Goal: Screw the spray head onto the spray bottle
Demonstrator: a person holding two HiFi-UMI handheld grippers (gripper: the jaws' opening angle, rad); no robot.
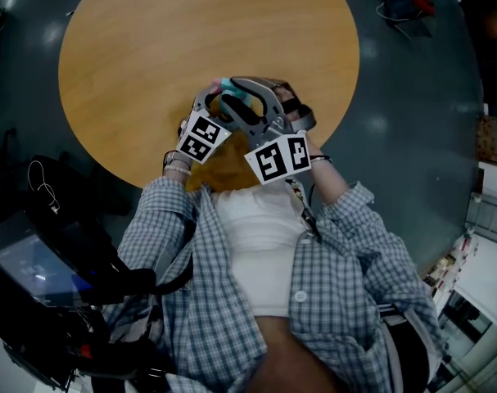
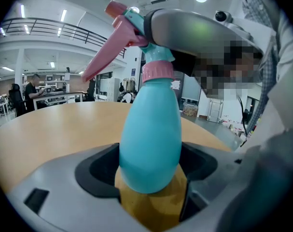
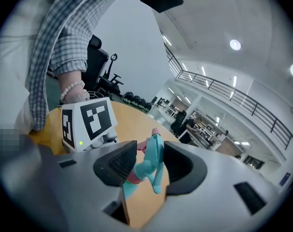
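A teal spray bottle point(image 2: 151, 144) stands upright on the round wooden table point(image 1: 150, 47) near its front edge. My left gripper point(image 2: 151, 178) is shut on its belly. A pink collar point(image 2: 157, 70) joins the neck to the teal spray head point(image 2: 134, 25), whose pink trigger point(image 2: 107, 52) slants down to the left. My right gripper point(image 3: 148, 166) straddles the spray head point(image 3: 153, 161) from the side. A gap shows beside its left pad, so it stands open. One of its grey fingers point(image 2: 194, 30) arches over the head. In the head view both grippers meet around the bottle point(image 1: 229, 88).
The left gripper's marker cube point(image 3: 88, 122) sits close beside the right jaws. Black equipment point(image 1: 51, 285) stands on the floor at the lower left. A red and blue object point(image 1: 412, 2) lies on the floor beyond the table. People sit at desks point(image 2: 33, 88) far behind.
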